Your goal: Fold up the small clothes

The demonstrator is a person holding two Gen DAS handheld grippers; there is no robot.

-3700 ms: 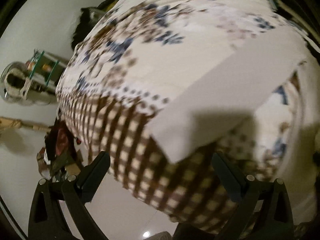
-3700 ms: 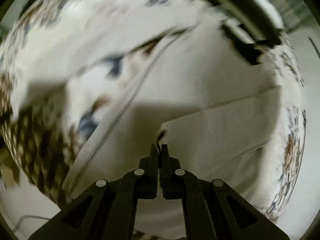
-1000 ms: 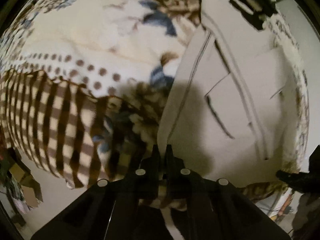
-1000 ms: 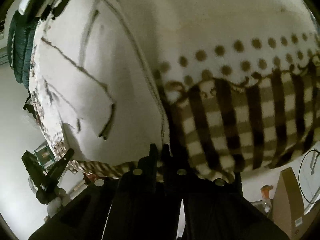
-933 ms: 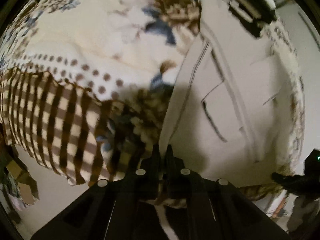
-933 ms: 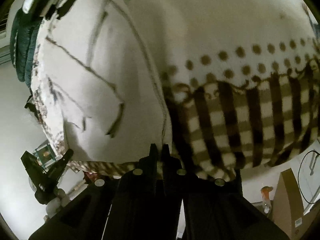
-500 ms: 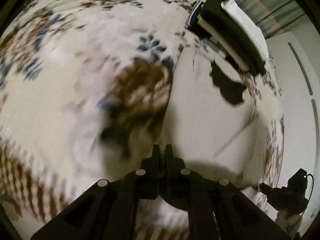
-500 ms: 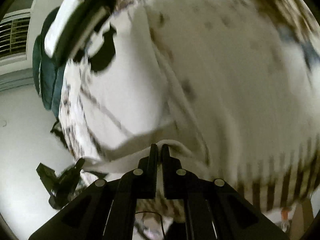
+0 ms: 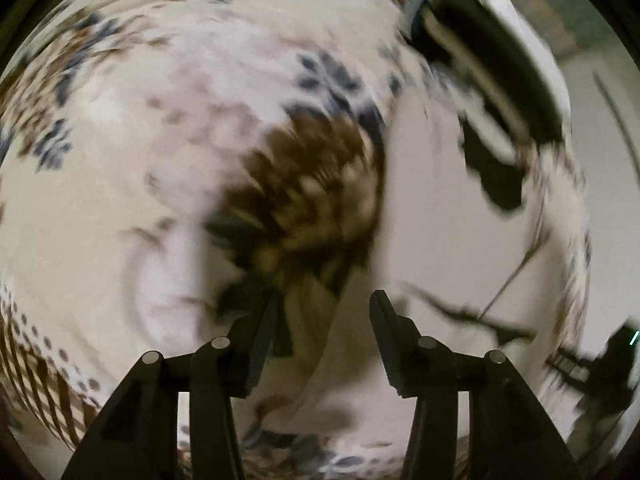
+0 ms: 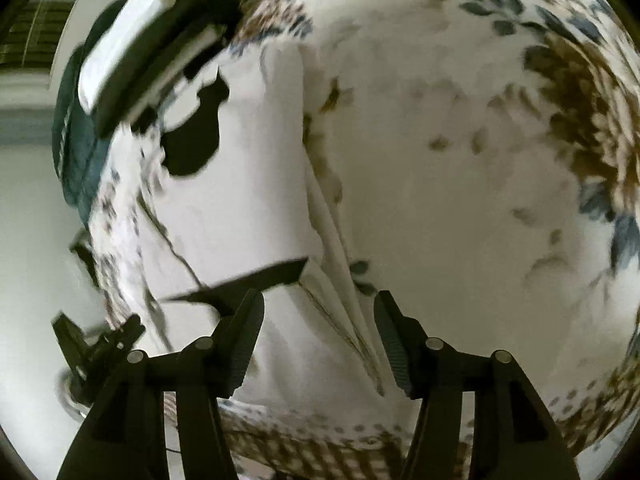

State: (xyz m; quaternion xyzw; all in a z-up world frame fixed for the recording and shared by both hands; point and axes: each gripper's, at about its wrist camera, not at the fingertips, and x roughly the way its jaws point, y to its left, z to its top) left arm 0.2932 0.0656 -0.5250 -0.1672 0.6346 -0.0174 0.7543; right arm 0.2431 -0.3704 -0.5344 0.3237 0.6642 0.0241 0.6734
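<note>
Right wrist view: the right gripper (image 10: 318,312) stands released over the white garment (image 10: 240,184), which lies on the floral blanket (image 10: 460,160). The left gripper (image 9: 324,312) is likewise spread. A folded stack (image 10: 160,44) sits at eleven o'clock. No readable writing.

Probably a bedroom — floral bedspread (image 10: 460,200).

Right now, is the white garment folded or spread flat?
Folded. The garment lies on the bedspread with a doubled edge showing stacked layers between the open right gripper fingers; the left gripper is open too.
</note>
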